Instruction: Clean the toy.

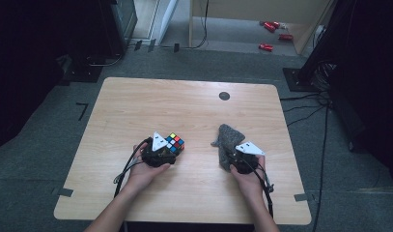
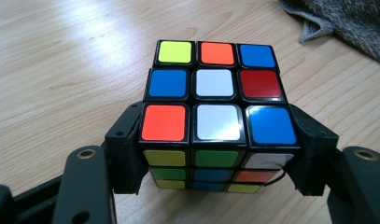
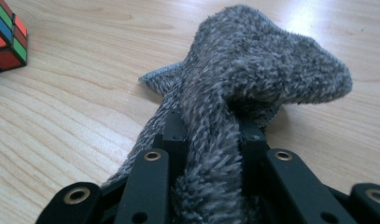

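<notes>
Left gripper (image 2: 218,154) fingers clamp the puzzle cube (image 2: 215,112); right gripper (image 3: 211,140) fingers pinch the grey fuzzy cloth (image 3: 253,70) on the table (image 1: 136,106).

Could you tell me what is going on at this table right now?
A person works at a wooden table with a gripper in each hand. The left gripper is clamped on a scrambled puzzle cube resting on the table. The right gripper pinches a fuzzy grey cloth, bunching it up.

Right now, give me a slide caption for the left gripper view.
Left hand-held gripper clamps a scrambled Rubik's cube on the wooden table, grey fuzzy cloth beyond.
</notes>
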